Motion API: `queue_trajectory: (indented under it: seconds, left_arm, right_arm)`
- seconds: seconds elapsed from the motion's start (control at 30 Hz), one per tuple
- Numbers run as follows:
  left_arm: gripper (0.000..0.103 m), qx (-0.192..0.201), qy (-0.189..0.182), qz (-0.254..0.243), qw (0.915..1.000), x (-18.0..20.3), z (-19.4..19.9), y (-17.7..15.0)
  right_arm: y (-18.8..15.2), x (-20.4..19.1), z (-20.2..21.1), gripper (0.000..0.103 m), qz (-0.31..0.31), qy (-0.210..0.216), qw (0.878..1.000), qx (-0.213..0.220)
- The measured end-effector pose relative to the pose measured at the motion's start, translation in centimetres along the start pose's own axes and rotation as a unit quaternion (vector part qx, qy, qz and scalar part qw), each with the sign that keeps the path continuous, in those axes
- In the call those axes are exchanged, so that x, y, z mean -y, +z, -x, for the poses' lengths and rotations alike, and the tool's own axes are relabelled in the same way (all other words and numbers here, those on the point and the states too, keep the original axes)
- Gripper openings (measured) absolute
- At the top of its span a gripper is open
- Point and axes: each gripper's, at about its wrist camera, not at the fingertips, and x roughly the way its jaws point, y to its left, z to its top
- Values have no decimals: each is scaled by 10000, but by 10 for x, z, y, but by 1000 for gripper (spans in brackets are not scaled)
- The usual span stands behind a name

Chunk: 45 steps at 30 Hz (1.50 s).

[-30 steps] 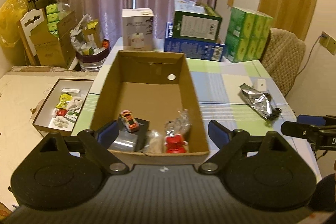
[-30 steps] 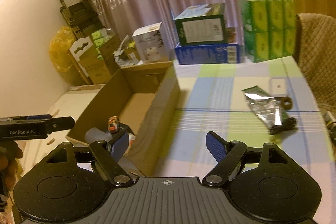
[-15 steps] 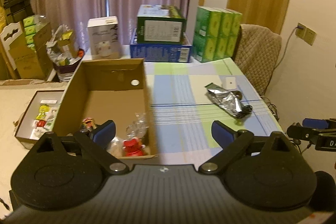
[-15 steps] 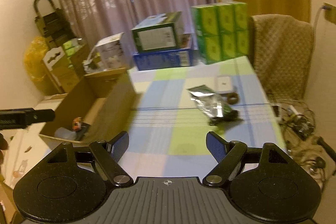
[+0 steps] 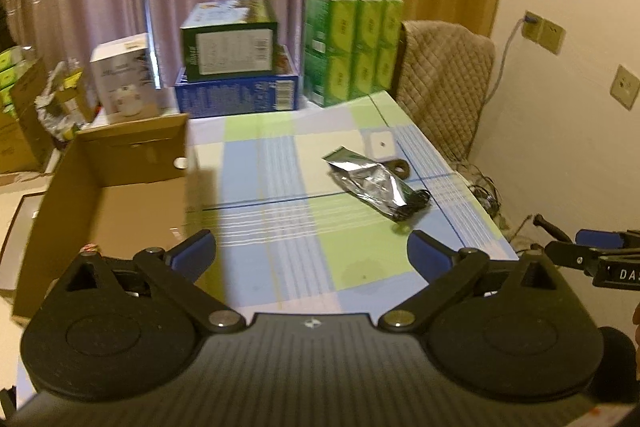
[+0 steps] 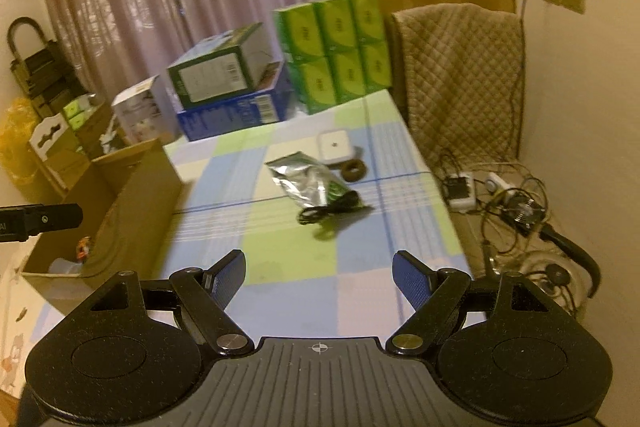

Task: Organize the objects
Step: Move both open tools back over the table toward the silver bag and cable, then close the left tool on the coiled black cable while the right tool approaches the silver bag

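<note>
Now both the left gripper (image 5: 311, 254) and right gripper (image 6: 318, 273) are held wide open and empty; the shiny bag (image 6: 305, 181) could be crushed if squeezed hard.

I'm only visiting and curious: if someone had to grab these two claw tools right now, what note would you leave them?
Left claw: open, holding nothing, above the table's near edge.
Right claw: open, holding nothing, aimed at the loose items.
Cardboard box sits at the table's left; a toy car and other small things are already inside.
Left out on the checked tablecloth: silver foil pouch, black cable lying against it, brown ring, white square gadget.
Probably next: pick those up and box them.
</note>
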Motion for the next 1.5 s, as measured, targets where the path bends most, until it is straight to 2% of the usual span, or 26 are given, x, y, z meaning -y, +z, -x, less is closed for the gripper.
queue_trajectory:
  seconds: [0.17,0.27,0.57,0.63,0.67,0.73,0.8,0.9,1.07,1.2,1.4,1.47,1.5]
  left_arm:
    - [100,-174,-203,-380,9989,25,-32,5]
    - [99,-253,-324,-508,9979,36,-52,9]
    - [89,-536,-591,-948,9923,59,-121,17]
    - [88,-596,-636,-1028,9909,62,-138,17]
    - [87,-621,-642,-1057,9904,63,-145,17]
    - [81,-713,-673,-1116,9889,67,-163,16]
    - [77,-791,-712,-1126,9879,69,-178,15]
    - [69,-945,-819,-1162,9853,72,-201,15]
    - [63,-1049,-1018,-1292,9808,82,-233,17]
    - [46,-1034,-1088,-1421,9784,90,-255,20]
    - [40,-1088,-1378,-1494,9731,101,-287,22]
    - [33,-1170,-1467,-1558,9698,104,-294,20]
    - [25,-1210,-1494,-1575,9686,104,-295,18]
  right_arm:
    - [0,22,-9,78,-80,-299,9995,86]
    - [3,32,-23,78,-102,-286,9995,-8]
    - [20,49,-77,77,-29,-243,9997,-53]
    - [23,51,-92,75,15,-166,9998,-89]
    - [25,51,-101,71,74,-157,9998,-121]
    - [25,53,-118,62,115,-150,9996,-220]
    - [24,57,-136,46,78,-132,9993,-350]
    - [24,63,-159,34,37,-117,9987,-504]
    - [19,76,-188,34,-194,-165,9979,-600]
    - [11,85,-200,34,-388,-186,9966,-709]
    - [12,86,-201,34,-333,-317,9969,-642]
    - [13,87,-204,34,-380,-336,9965,-658]
    - [13,87,-205,34,-386,-347,9965,-657]
